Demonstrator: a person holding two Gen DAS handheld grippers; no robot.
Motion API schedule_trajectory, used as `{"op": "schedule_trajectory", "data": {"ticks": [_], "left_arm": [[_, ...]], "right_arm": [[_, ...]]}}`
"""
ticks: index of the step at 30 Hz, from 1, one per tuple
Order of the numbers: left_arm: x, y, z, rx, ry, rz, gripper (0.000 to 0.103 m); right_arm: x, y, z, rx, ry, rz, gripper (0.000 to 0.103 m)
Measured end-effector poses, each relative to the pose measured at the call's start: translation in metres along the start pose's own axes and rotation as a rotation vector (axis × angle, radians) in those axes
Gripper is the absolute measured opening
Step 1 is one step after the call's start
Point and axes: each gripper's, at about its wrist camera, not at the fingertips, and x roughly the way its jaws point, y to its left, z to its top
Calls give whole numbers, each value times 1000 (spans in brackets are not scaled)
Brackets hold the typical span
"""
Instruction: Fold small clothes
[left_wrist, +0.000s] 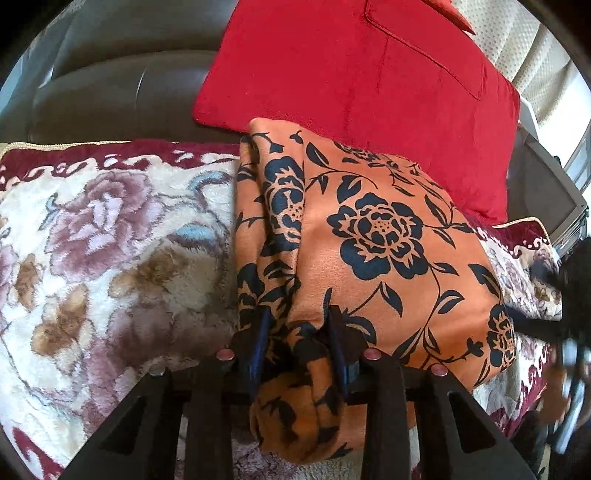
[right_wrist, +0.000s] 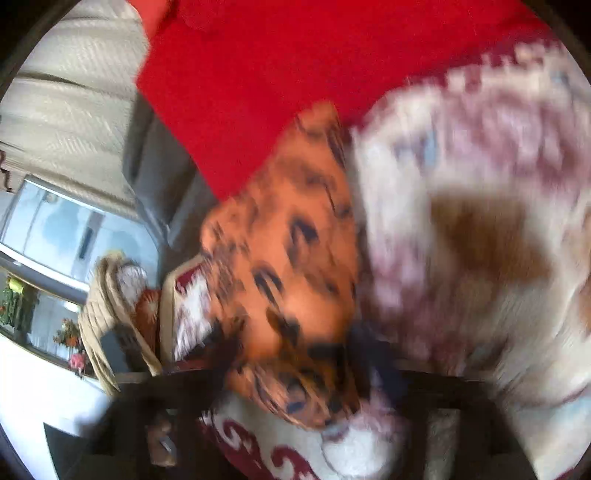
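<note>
Garment: orange black-flowered soft cloth (left_wrist: 369, 236), light, limp, slippery | grip: bunched near edge | left tool (left_wrist: 299, 336) clenches it | right tool (right_wrist: 295, 369): blurred, cannot tell

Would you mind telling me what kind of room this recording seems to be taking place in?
Probably a home living room: a brown leather sofa bearing a red cushion, a plush floral blanket spread as the folding surface, and a curtained window.
</note>
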Motion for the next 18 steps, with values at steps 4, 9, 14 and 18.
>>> {"op": "schedule_trajectory", "data": {"ticks": [4, 9, 14, 18], "left_arm": [[5, 3, 0, 0, 2, 0, 33], [5, 9, 0, -5, 2, -34, 34], [5, 11, 0, -7, 2, -38, 34], [7, 13, 0, -10, 5, -37, 34]], "right_arm": [[31, -1, 43, -8, 52, 5, 91], [61, 9, 45, -98, 77, -75, 33], [66, -8, 43, -12, 75, -5, 56], [60, -5, 65, -4, 2, -2, 84]]}}
